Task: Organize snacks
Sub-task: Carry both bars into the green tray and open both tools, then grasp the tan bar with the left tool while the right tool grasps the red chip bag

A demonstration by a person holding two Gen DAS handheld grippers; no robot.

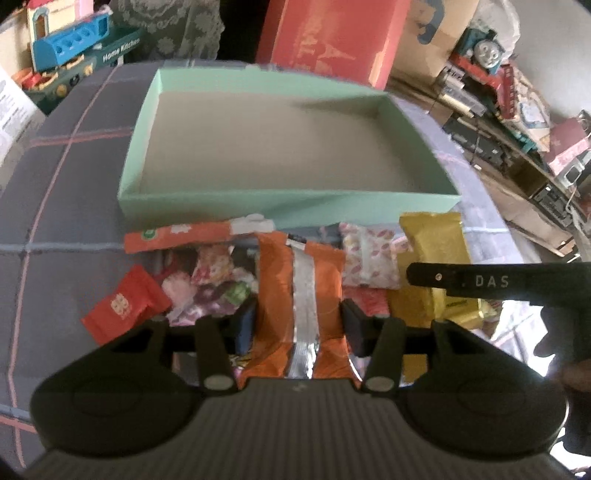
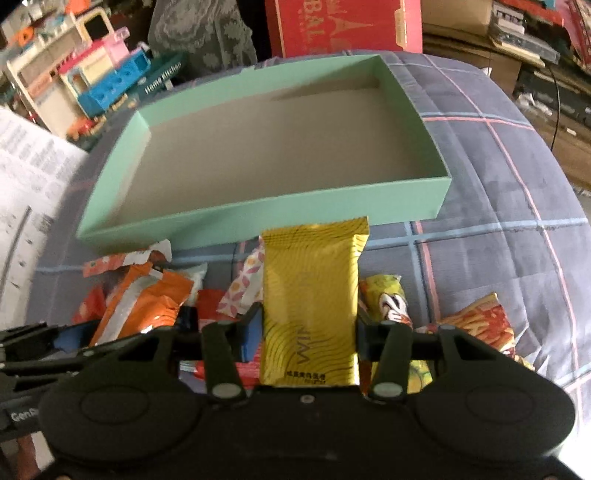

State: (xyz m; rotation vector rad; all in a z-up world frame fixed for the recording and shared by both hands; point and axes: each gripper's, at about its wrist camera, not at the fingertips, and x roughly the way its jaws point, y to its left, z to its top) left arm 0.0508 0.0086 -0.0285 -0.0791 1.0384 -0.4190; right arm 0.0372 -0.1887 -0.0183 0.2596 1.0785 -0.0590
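The left gripper (image 1: 299,325) has its jaws clenched on an orange packet (image 1: 299,280), and the right gripper (image 2: 308,332) grips a gold packet (image 2: 310,302) the same way — both just short of the green box (image 1: 288,205). More snacks (image 1: 207,284) lie heaped on the checked bedcover (image 1: 55,229) near the box's front wall. Beyond the box stands a red carton (image 2: 343,26).

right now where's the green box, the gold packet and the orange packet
green box (image 2: 258,218), right wrist view, on its near wall
gold packet (image 2: 310,295), right wrist view, on its front face
orange packet (image 1: 275,280), left wrist view, on its left orange panel
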